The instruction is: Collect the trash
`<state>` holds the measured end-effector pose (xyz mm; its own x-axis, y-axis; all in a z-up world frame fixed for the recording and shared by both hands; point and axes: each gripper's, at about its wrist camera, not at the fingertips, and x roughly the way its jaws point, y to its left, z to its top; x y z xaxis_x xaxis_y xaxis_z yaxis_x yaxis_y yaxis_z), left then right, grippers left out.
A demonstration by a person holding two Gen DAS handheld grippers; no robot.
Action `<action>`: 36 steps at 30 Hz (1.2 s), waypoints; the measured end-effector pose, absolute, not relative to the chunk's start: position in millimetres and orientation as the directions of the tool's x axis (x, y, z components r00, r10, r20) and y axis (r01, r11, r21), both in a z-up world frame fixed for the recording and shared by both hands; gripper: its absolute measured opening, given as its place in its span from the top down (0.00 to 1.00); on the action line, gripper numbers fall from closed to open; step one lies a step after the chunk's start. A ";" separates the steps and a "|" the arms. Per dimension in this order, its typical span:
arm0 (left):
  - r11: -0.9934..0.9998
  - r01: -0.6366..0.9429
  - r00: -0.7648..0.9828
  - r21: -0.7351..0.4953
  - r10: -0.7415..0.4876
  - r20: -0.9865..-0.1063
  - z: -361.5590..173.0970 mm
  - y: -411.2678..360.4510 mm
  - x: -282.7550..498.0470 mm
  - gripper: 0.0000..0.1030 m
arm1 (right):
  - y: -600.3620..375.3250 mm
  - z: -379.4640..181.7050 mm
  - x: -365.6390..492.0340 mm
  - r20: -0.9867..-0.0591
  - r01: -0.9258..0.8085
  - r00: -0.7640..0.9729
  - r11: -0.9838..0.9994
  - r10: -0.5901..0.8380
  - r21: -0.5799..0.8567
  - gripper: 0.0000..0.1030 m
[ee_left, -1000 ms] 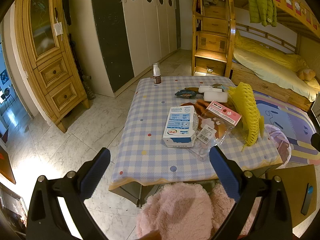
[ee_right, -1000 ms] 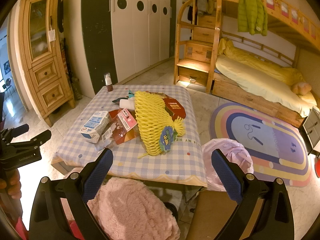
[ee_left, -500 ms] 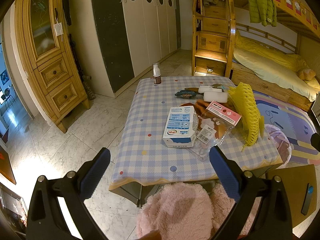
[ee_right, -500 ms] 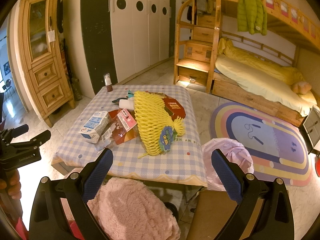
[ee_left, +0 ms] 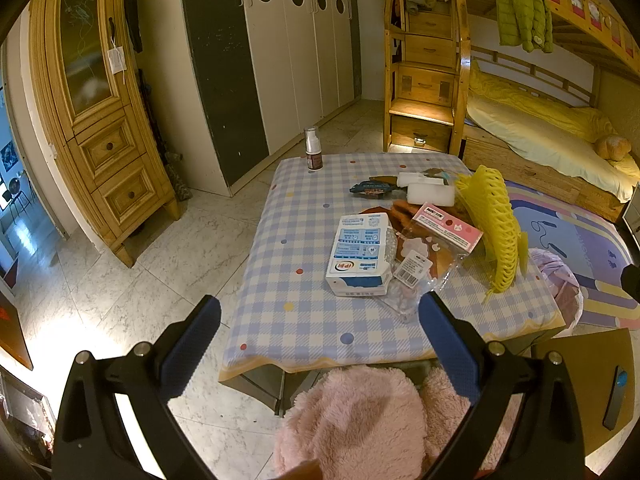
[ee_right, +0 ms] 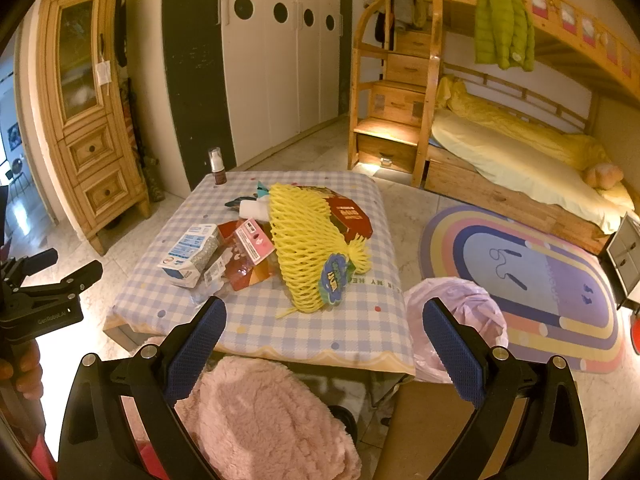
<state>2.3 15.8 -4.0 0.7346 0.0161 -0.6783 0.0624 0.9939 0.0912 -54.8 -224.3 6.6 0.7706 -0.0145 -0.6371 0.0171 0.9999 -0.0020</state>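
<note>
Nothing moved: trash lies beyond both open hand-held grippers.

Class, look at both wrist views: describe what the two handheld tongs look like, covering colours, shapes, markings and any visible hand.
Both the left tongs and right tongs have black angular frames with silver screw heads and two flat fingers faced with dark blue textured pads. Seen from the right wrist camera, the left unit carries small white lettering, and a bare hand grips its handle. No cables are visible.
</note>
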 end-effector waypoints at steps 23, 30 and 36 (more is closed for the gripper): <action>0.994 0.042 0.725 0.102 0.040 -0.688 -19.7 17.5 14.8 0.07 | -209.5 -14.3 -30.7 -0.636 -0.025 0.771 0.999 -0.002 -0.034 0.05; 0.992 0.057 0.720 0.111 0.036 -0.693 -38.1 20.3 27.5 0.07 | -221.9 -45.4 10.0 -0.624 -0.035 0.781 0.999 0.008 -0.031 0.05; 0.989 0.031 0.715 0.142 0.077 -0.695 -48.4 23.5 42.4 0.07 | -206.4 -68.2 31.9 -0.640 -0.062 0.767 0.988 -0.042 -0.139 0.07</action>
<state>42.4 23.5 -48.4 0.7152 0.0773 -0.6946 0.0310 0.9894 0.1420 31.9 -206.4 -68.2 0.7675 -0.0418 -0.6397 -0.0617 0.9884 -0.1386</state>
